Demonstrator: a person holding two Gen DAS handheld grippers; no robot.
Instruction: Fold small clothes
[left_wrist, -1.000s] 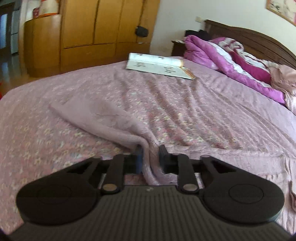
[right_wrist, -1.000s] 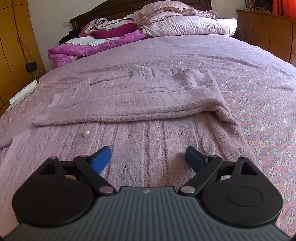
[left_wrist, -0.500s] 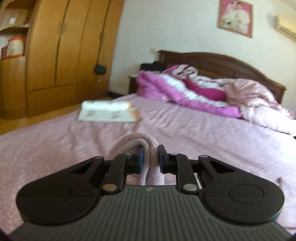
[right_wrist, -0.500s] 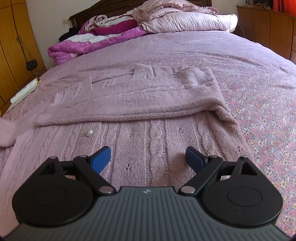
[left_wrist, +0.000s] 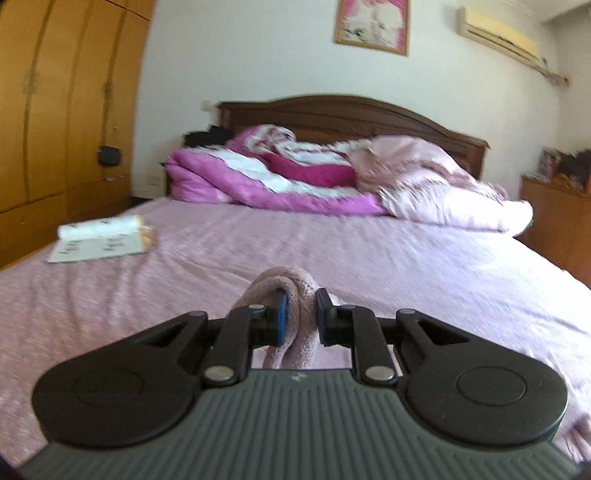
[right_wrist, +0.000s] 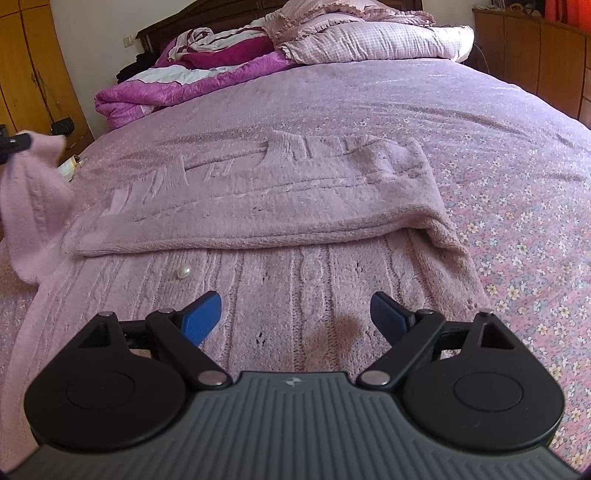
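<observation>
A pale pink knitted sweater (right_wrist: 280, 206) lies flat on the bed, its right sleeve folded across the body. My left gripper (left_wrist: 300, 314) is shut on the left sleeve (left_wrist: 291, 291) and holds it lifted off the bed. That raised sleeve (right_wrist: 33, 192) shows at the left edge of the right wrist view, with the left gripper's tip above it. My right gripper (right_wrist: 295, 314) is open and empty, low over the sweater's lower body. A small pearl button (right_wrist: 183, 272) lies on the knit.
The bed has a pink flowered sheet (right_wrist: 517, 229). A magenta quilt (left_wrist: 280, 184) and pillows (right_wrist: 373, 40) are piled at the headboard. An open book (left_wrist: 99, 240) lies near the left edge. Wooden wardrobes (left_wrist: 55, 110) stand left, a cabinet (right_wrist: 535, 51) stands right.
My left gripper has lifted the sleeve off the bed and swung right, toward the headboard. The sleeve now enters the right wrist view. My right gripper has stayed open and nearly still.
</observation>
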